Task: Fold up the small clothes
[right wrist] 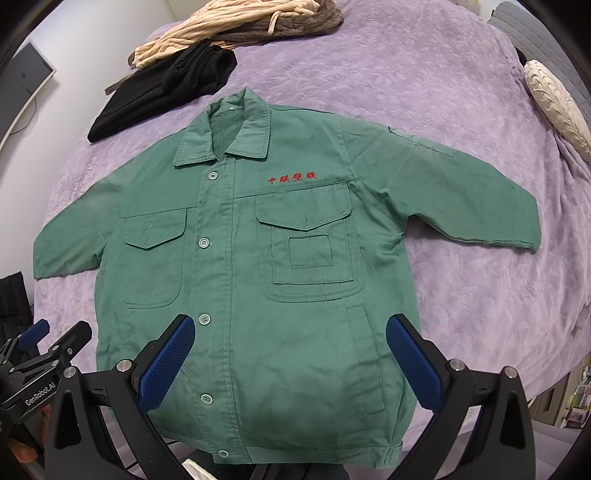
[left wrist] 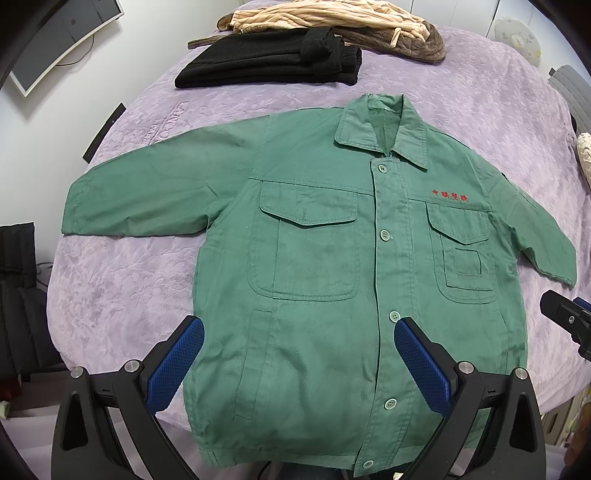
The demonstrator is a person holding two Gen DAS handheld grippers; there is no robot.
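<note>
A small green button-up jacket (left wrist: 317, 258) (right wrist: 258, 266) lies flat and face up on the purple bedspread (left wrist: 122, 288) (right wrist: 461, 295), collar away from me, both sleeves spread out sideways. It has two chest pockets and red embroidered characters (right wrist: 291, 178). My left gripper (left wrist: 299, 328) hovers open above the jacket's lower left half, blue pads wide apart, nothing between them. Over the lower right half my right gripper (right wrist: 290, 326) is likewise open and empty. Each gripper also appears at the edge of the other's view.
A folded black garment (left wrist: 269, 59) (right wrist: 162, 92) and a heap of beige and brown clothes (left wrist: 332, 22) (right wrist: 236, 26) lie beyond the collar. A cream cushion (right wrist: 557, 107) sits at the right edge of the bed. A monitor (left wrist: 55, 40) stands off to the left.
</note>
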